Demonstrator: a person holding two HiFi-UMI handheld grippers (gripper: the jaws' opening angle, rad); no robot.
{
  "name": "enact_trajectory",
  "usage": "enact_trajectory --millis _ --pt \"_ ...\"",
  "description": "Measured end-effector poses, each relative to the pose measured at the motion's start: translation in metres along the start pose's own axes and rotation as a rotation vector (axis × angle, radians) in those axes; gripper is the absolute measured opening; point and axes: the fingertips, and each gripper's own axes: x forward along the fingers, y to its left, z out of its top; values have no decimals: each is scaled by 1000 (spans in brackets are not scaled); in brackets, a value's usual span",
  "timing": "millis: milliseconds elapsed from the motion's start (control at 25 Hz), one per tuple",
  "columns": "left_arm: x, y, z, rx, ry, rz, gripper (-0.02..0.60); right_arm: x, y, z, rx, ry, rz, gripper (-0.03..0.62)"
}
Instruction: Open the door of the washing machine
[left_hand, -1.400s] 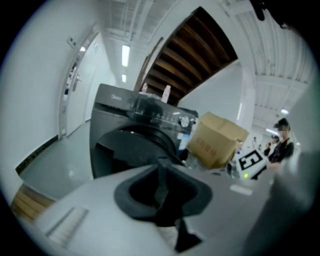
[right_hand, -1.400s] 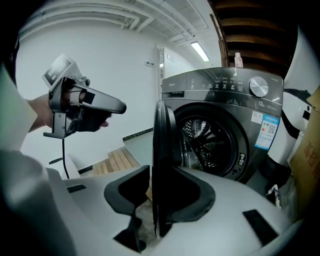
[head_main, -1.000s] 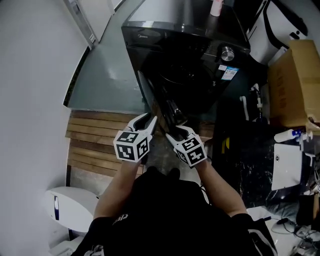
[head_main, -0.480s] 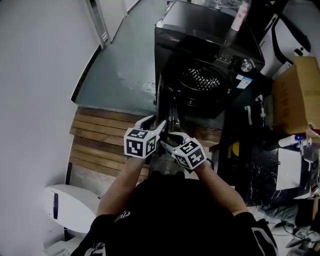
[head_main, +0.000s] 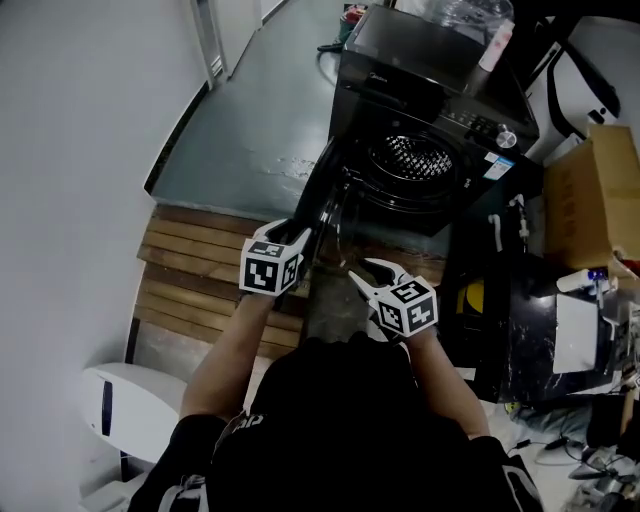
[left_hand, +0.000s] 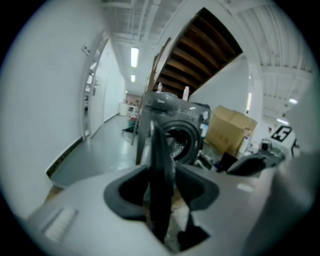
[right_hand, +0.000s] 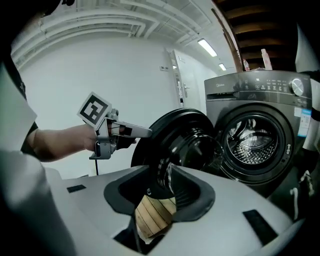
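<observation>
Left gripper (head_main: 298, 238) is standing spread wide, jaws just been opening. The door (head_main: 333, 205) rim is sitting loose between its fingers, pads not pressing. The door is hanging half open off the washing machine (head_main: 440, 90), just ahead of the right gripper (head_main: 366, 274), whose half-parted fingers have been closing on nothing. Judging the door rigid, weighty, glossy and slippery; the free rim is looking like the best hold.
</observation>
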Motion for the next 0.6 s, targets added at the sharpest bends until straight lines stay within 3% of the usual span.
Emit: enact_trajectory --millis 360,600 --pt "-8 68 3 41 -13 63 160 -12 -26 -5 65 -1 -66 121" --pt "-14 106 9 38 -15 155 175 -19 -40 -8 97 -2 -93 118"
